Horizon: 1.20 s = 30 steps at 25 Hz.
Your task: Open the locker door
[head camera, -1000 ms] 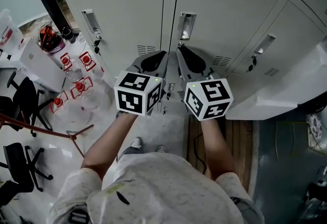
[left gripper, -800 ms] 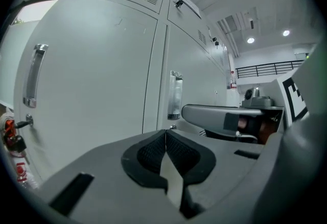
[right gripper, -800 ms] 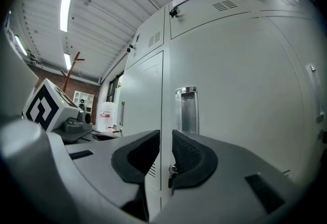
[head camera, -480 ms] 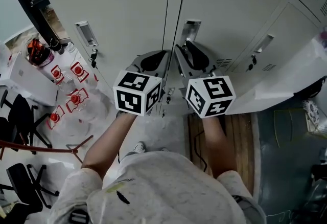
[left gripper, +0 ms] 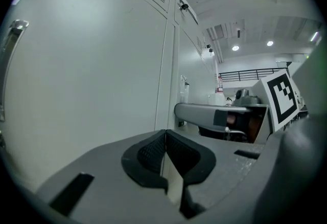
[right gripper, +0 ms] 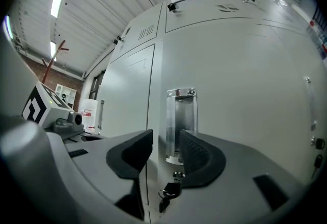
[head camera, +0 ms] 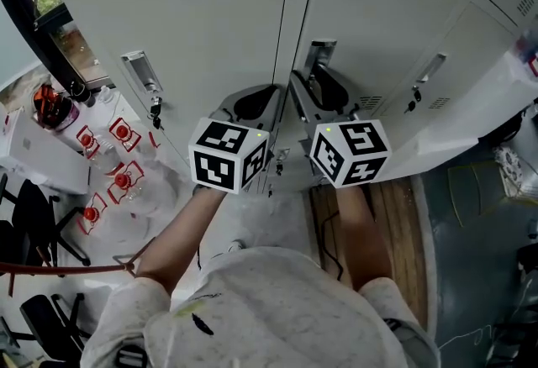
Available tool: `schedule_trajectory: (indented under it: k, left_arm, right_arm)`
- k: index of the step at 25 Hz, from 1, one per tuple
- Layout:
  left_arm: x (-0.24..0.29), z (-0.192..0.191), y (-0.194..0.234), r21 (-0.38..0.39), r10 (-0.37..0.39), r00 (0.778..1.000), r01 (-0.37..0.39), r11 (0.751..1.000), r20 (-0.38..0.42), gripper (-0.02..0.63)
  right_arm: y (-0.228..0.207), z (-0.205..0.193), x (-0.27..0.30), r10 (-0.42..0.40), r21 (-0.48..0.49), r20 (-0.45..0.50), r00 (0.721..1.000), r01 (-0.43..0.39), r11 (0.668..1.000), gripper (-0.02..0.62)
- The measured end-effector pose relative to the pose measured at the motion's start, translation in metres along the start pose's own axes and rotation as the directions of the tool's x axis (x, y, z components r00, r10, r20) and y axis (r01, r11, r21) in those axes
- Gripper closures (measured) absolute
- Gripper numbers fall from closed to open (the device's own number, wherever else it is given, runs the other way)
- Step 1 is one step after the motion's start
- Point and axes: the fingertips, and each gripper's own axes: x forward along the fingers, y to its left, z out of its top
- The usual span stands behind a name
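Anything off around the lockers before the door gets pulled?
Nothing stands out. The locker door sits flush, its chrome handle straight, a key hanging from the lock below it. The right gripper has its jaws opening, the handle lined up in the gap but not pinched.

left gripper (left gripper: 164, 136): fingers together | right gripper (right gripper: 166, 141): fingers opening (empty)

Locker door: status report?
Right tongs opening, empty, aimed at chrome handle. Left tongs shut, empty. Locker door closed, key hanging under handle. Nothing blocking.
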Motion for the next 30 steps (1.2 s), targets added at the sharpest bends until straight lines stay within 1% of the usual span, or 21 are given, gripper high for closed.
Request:
schedule_trajectory:
  k: [7,20,30]
  left_arm:
    - [-0.002,-0.002,0.005,0.012,-0.032,0.999,0.032,0.999,-0.007,0.598]
    - [-0.013,-0.009,0.008,0.024,-0.065,0.997,0.066,0.998,-0.028,0.598]
    - [-0.016,-0.013,0.003,0.021,-0.107,0.994,0.108,0.994,-0.029,0.598]
  right_arm:
    - [0.004,0.001,0.006,-0.019,0.015,0.01,1.0,0.019,1.0,0.446]
    - [0.004,0.003,0.008,-0.061,0.027,0.014,0.998,0.061,0.998,0.446]
    - [0.007,0.002,-0.003,-0.092,0.008,0.001,0.996,0.092,0.996,0.446]
